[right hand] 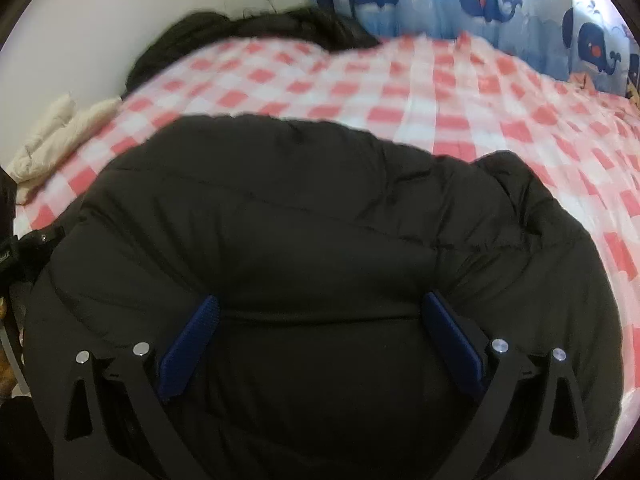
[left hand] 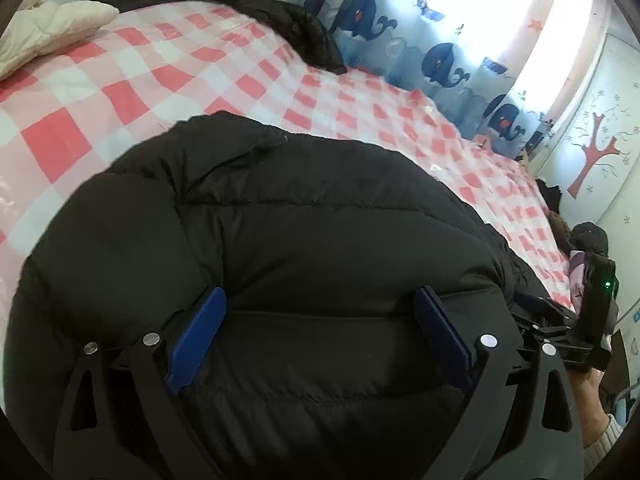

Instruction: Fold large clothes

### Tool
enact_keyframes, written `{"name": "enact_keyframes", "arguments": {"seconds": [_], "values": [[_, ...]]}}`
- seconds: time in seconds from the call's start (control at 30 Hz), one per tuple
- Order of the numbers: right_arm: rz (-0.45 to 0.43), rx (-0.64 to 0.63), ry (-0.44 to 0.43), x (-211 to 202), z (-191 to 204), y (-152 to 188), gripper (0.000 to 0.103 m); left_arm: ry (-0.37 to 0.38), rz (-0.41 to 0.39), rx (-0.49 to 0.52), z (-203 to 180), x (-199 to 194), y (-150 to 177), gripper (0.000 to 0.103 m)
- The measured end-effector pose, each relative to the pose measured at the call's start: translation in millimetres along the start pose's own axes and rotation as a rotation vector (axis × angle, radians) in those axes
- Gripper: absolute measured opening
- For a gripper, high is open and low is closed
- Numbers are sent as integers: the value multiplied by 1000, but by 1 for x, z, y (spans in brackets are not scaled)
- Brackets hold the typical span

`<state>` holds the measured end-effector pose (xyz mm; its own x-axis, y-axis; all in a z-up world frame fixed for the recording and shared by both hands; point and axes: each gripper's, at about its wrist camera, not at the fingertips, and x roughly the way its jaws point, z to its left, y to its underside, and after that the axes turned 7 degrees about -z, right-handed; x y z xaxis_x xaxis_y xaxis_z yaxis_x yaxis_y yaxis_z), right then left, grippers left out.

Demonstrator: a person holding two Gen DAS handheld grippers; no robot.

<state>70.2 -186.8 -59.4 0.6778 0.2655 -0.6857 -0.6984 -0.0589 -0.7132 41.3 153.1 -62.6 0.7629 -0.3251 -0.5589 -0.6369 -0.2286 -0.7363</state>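
A large black puffer jacket point(left hand: 288, 248) lies bunched on a bed covered in a pink and white checked sheet point(left hand: 120, 92). My left gripper point(left hand: 320, 300) hovers just over the jacket's quilted surface with its blue pads point(left hand: 196, 336) spread wide, open, nothing pinched between them. In the right wrist view the same jacket point(right hand: 320, 220) fills the lower frame. My right gripper point(right hand: 320, 304) is also open above it, blue pads point(right hand: 188, 348) far apart. The right gripper body point(left hand: 592, 312) and a hand show at the right edge of the left wrist view.
A second dark garment point(left hand: 280, 12) lies at the bed's far side by the wall. A white padded item point(left hand: 48, 32) sits at the far left corner. Whale-print curtains point(left hand: 400, 28) hang behind the bed. A wall with a red tree decal point(left hand: 596, 156) is at right.
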Motion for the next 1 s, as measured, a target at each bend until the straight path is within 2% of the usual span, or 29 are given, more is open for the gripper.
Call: {"name": "enact_keyframes", "arguments": {"seconds": [0.03, 0.13, 0.2, 0.27, 0.37, 0.43, 0.5, 0.63, 0.73, 0.87, 1.0], "values": [[8, -24, 0, -5, 4, -5, 96, 8, -1, -17, -1, -5, -3, 91], [-76, -68, 20, -24, 4, -24, 96, 58, -56, -12, -22, -22, -19, 91], [-94, -19, 54, -21, -15, -42, 96, 91, -84, 17, -43, -22, -30, 91], [-101, 79, 124, -8, -50, -53, 96, 119, -86, 44, -63, -14, -34, 92], [-46, 298, 162, 20, -109, -38, 96, 129, -57, 108, -85, 7, -27, 92], [-20, 466, 68, 40, -143, -14, 96, 135, -2, 120, -86, 30, -14, 92], [-25, 463, 62, 41, -147, -12, 96, 121, 29, 144, -84, 44, -5, 92], [37, 396, 96, 33, -136, -20, 96, 101, 60, 116, -77, 31, -10, 91], [-44, 358, 31, -20, -106, -16, 96, 112, 40, 36, -50, -9, -13, 92], [-59, 103, -93, -84, -18, 2, 96, 83, 45, -110, 9, -66, -2, 92], [6, -182, -214, -113, 70, 35, 96, 62, 81, -260, 63, -114, 21, 92]]}}
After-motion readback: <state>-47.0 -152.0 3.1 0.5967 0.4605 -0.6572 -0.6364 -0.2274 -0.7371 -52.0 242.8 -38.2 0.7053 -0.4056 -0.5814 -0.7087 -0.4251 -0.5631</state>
